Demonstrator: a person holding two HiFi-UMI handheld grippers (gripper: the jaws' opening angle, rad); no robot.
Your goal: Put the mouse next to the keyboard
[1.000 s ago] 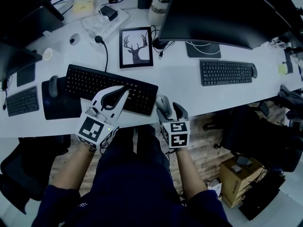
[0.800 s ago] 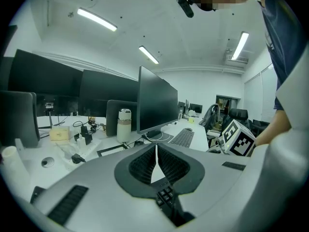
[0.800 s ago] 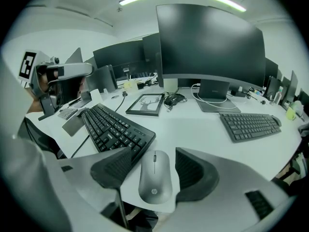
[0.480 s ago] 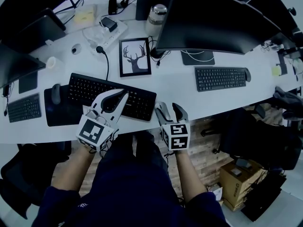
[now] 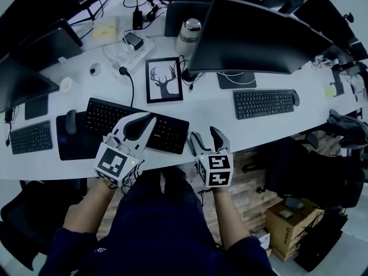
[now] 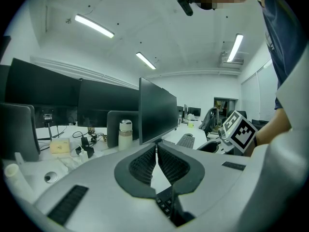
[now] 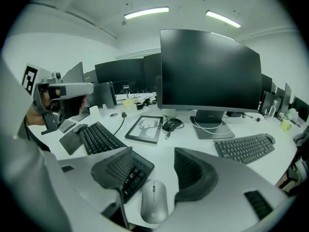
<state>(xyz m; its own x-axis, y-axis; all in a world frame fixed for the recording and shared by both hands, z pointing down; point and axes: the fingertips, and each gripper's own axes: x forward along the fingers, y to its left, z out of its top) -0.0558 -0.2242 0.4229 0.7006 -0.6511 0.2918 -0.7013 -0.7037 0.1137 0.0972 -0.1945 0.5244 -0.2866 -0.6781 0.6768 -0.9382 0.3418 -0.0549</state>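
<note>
The grey mouse (image 7: pixel 153 202) lies on the white desk (image 7: pixel 164 153), just right of the black keyboard's (image 7: pixel 104 139) right end. My right gripper (image 7: pixel 152 170) is open, its jaws standing on either side of the mouse with gaps on both sides. In the head view the right gripper (image 5: pixel 204 135) sits at the desk's front edge beside the keyboard (image 5: pixel 103 114). My left gripper (image 5: pixel 150 118) hovers over the keyboard's right half. In the left gripper view its pads (image 6: pixel 145 161) meet at the tips with nothing between them, so it is shut.
A framed deer picture (image 5: pixel 164 79) stands behind the keyboard, and a large monitor (image 5: pixel 253 33) and a second keyboard (image 5: pixel 261 102) are to the right. A dark mouse pad with another mouse (image 5: pixel 71 121) lies left. A bottle (image 5: pixel 190 33) and a power strip (image 5: pixel 129 45) are at the back.
The head camera has shifted, so the desk sits lower in view. Both grippers stay by the keyboard's right end. The mouse stays between the right jaws.
</note>
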